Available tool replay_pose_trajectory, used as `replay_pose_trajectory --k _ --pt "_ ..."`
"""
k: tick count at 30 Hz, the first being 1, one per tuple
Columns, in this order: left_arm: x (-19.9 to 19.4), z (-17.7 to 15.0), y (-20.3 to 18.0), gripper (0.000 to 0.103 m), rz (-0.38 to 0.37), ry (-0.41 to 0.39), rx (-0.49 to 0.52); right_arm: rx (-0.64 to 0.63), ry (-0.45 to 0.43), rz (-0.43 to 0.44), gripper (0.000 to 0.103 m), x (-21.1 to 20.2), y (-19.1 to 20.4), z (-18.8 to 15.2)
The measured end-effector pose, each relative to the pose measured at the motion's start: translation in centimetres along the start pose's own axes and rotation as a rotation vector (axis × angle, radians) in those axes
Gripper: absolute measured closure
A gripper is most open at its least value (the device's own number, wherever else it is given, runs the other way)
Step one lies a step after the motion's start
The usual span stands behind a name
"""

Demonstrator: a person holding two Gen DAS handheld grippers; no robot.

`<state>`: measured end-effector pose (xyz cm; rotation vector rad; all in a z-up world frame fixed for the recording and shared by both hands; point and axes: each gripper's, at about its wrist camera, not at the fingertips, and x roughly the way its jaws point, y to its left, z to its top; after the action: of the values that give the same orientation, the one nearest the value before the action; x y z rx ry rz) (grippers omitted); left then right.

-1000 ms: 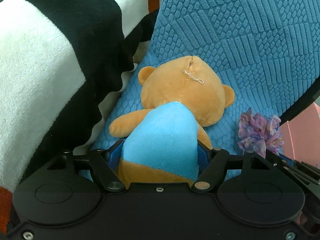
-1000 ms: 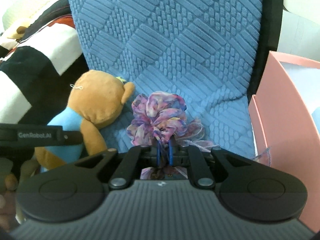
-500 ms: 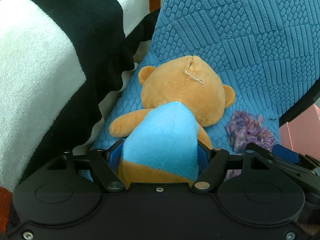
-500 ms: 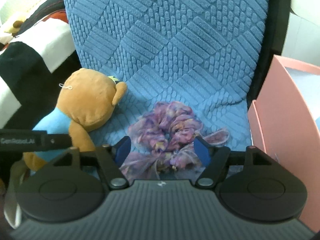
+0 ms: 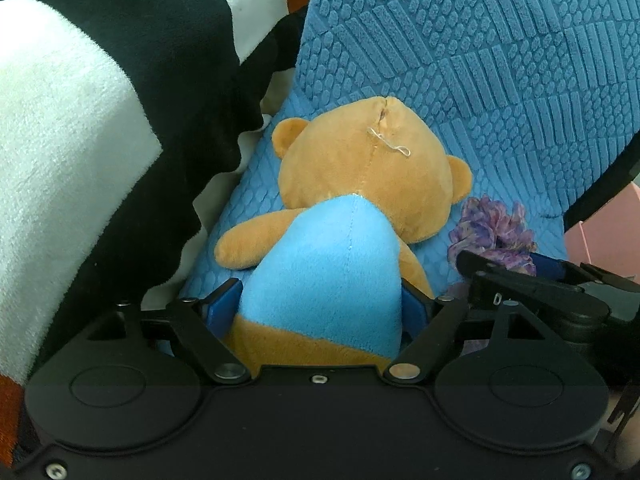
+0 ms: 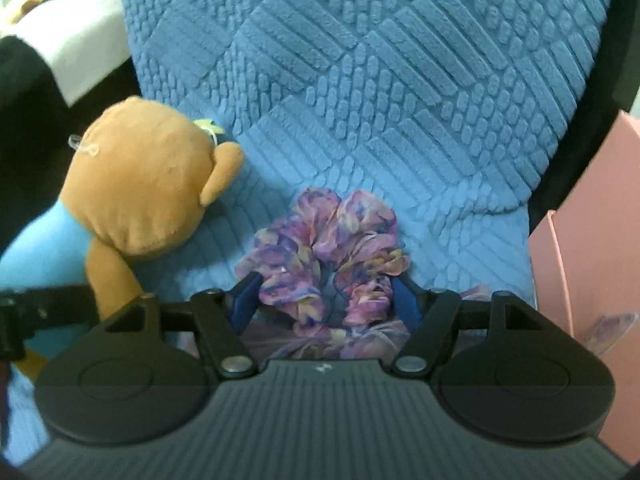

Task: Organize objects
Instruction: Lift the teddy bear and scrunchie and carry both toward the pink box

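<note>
The left hand-held gripper (image 5: 322,304) is straddling the blue-shirted body of the plush bear (image 5: 360,200), which is lying face down on the seat of the blue textured cushion (image 5: 500,60). Its jaws are opening; the blue pads (image 5: 224,304) are flanking the bear's torso, and from this view I cannot tell whether they are pressing on it or just beside it. The left wrist view is also showing a black-and-white striped blanket (image 5: 80,120) hanging just to the left of the cushion, and the right tool's black arm reaching in at the lower right, beside the scrunchie (image 5: 494,228).

The right wrist view is showing what the left one hides: the purple-pink scrunchie (image 6: 328,248) is lying flat on the cushion seat (image 6: 380,80), just beside the bear's head (image 6: 148,176) but apart from it. The right hand-held gripper (image 6: 326,300) is sitting around the scrunchie's near half, jaws closing, blue pads (image 6: 246,296) close to the ruffles on either side; whether they are touching is not clear. This view is slightly blurred. A pink box (image 6: 588,240) is standing at the cushion's right edge, and a yellow tag on the bear's far ear is showing only here.
</note>
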<state>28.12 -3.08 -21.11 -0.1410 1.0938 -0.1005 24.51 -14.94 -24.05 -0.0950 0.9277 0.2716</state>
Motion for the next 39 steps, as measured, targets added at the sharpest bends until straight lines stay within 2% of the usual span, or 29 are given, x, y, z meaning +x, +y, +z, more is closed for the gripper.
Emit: replay_pose_trajectory --k 1,2,3,5,10,15,19,20,22,25,28,31,34,39 --pt "0.0 -0.1 0.1 0.025 -0.001 -0.001 -0.003 0.001 -0.006 0.0 0.054 -0.2 0.0 0.0" --pt "0.0 0.0 0.1 0.027 -0.003 -0.002 -0.005 0.002 -0.008 0.001 0.074 -0.4 0.0 0.0" --pt "-0.1 -0.1 0.1 0.029 -0.003 -0.005 -0.003 0.008 -0.009 0.003 0.084 -0.6 -0.1 0.0" --pt "-0.2 -0.1 0.0 0.032 -0.002 -0.011 0.002 0.027 -0.018 0.006 0.089 -1.1 -0.3 0.0" --pt "-0.6 -0.1 0.3 0.037 -0.021 -0.024 -0.026 0.065 -0.045 0.025 0.09 -3.2 -0.6 -0.8" --pt "-1.7 -0.5 0.0 0.037 -0.049 -0.05 -0.04 0.105 -0.056 0.011 0.09 -4.9 -0.1 -1.7" --pt "-3.0 -1.5 -0.1 0.038 -0.071 -0.065 -0.055 0.071 -0.055 0.002 0.09 -6.7 1.0 -2.4" --pt "-3.5 -1.7 0.1 0.038 -0.1 -0.062 -0.077 0.067 -0.055 0.001 0.09 -7.2 1.2 -2.5" --pt "-4.9 -2.1 0.3 0.038 -0.157 -0.079 -0.097 0.083 -0.057 0.004 0.09 -8.7 1.1 -2.5" --pt "-6.9 -2.6 0.0 0.038 -0.156 -0.112 -0.085 0.066 -0.072 0.015 0.09 -11.4 1.3 -2.3" --pt "-8.8 -2.8 0.0 0.038 -0.192 -0.122 -0.105 0.068 -0.089 0.03 0.09 -14.3 1.3 -2.3" --pt "-11.3 -3.2 -0.5 0.038 -0.188 -0.158 -0.086 0.106 -0.089 0.074 0.09 -16.8 1.0 -2.2" --pt "-14.0 -3.8 -0.1 0.038 -0.214 -0.174 -0.121 0.154 -0.099 0.118 0.09 -19.6 0.7 -2.3" --pt "-18.3 -4.7 0.1 0.038 -0.214 -0.202 -0.133 0.142 -0.139 0.154 0.09 -24.4 0.9 -2.7"
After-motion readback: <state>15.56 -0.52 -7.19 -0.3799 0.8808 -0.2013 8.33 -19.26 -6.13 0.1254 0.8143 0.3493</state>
